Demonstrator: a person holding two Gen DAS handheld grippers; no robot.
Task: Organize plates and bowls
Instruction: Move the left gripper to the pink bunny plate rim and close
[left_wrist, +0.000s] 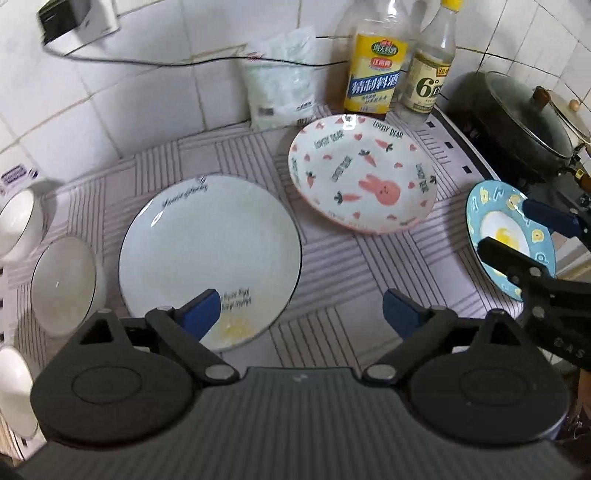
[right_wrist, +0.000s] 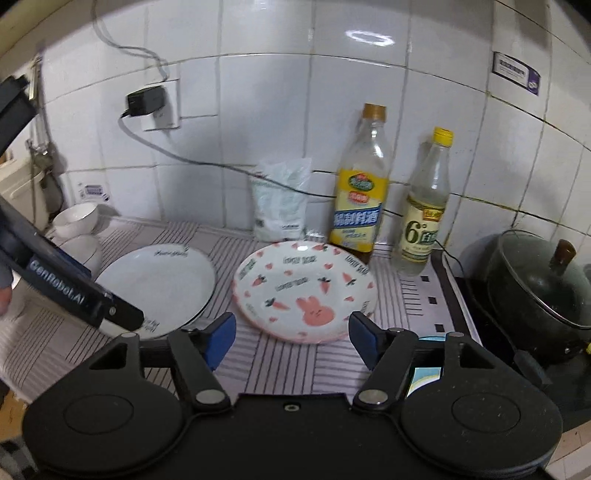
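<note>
A large white plate (left_wrist: 210, 254) lies on the striped mat, with a pink rabbit plate (left_wrist: 362, 173) behind it to the right. A blue plate (left_wrist: 502, 236) lies at the right edge. White bowls (left_wrist: 62, 284) stand at the left. My left gripper (left_wrist: 301, 312) is open and empty above the white plate's near rim. My right gripper (right_wrist: 291, 339) is open and empty in front of the rabbit plate (right_wrist: 306, 291); in the left wrist view its fingers (left_wrist: 546, 214) hover over the blue plate. The white plate (right_wrist: 159, 284) and bowls (right_wrist: 75, 218) show at left.
Two bottles (left_wrist: 376, 59) and a white bag (left_wrist: 282, 81) stand against the tiled wall. A dark lidded pot (right_wrist: 535, 291) sits on the stove at right. A plug and cable (right_wrist: 146, 101) hang on the wall. The striped mat (left_wrist: 332, 266) covers the counter.
</note>
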